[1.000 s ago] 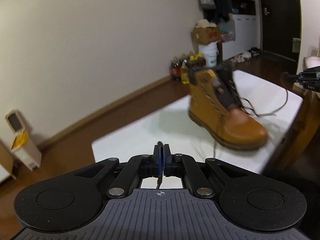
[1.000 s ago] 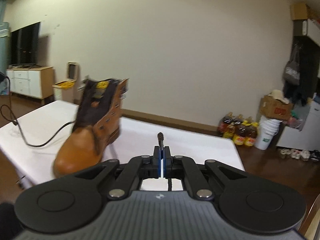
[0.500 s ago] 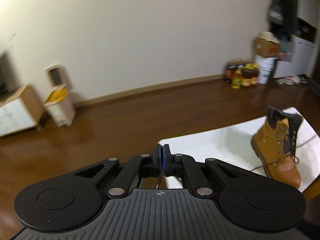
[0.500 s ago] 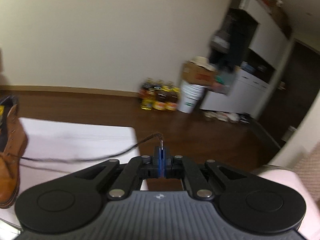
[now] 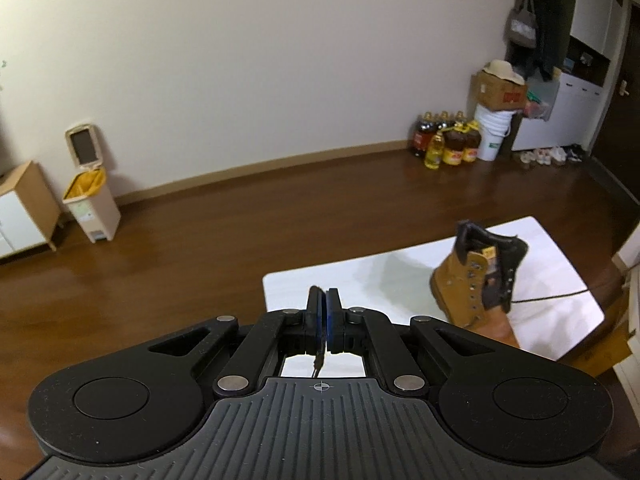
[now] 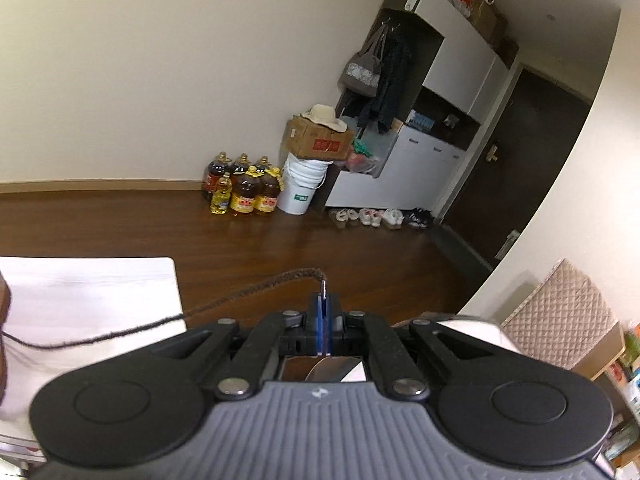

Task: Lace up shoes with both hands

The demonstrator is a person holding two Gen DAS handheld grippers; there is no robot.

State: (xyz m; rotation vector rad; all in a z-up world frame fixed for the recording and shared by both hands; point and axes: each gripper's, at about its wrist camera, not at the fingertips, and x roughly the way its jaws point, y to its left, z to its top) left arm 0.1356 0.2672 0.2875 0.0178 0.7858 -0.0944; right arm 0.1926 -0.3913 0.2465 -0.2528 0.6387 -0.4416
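A tan lace-up boot [image 5: 478, 286] with a black collar stands upright on the white table [image 5: 352, 276], to the right of my left gripper [image 5: 322, 300]. The left gripper is shut on a dark lace end that hangs below its pads. A dark lace [image 5: 560, 295] runs from the boot off to the right. My right gripper [image 6: 323, 304] is shut on the other lace end [image 6: 240, 300]; that lace stretches left over the table [image 6: 88, 292] toward the boot, of which only a brown sliver [image 6: 4, 308] shows at the left edge.
Brown wooden floor surrounds the table. Oil bottles [image 6: 244, 188], a white bucket [image 6: 302, 186] and a cardboard box [image 6: 316, 140] stand by the wall. A bin [image 5: 90, 196] and a small cabinet [image 5: 20, 208] stand at the left. A quilted seat [image 6: 560, 312] is at the right.
Both grippers have swung outward and away from the boot, each still pinching its lace end. The boot has gone from near centre to the edge of each view, and the lace is drawn out longer.
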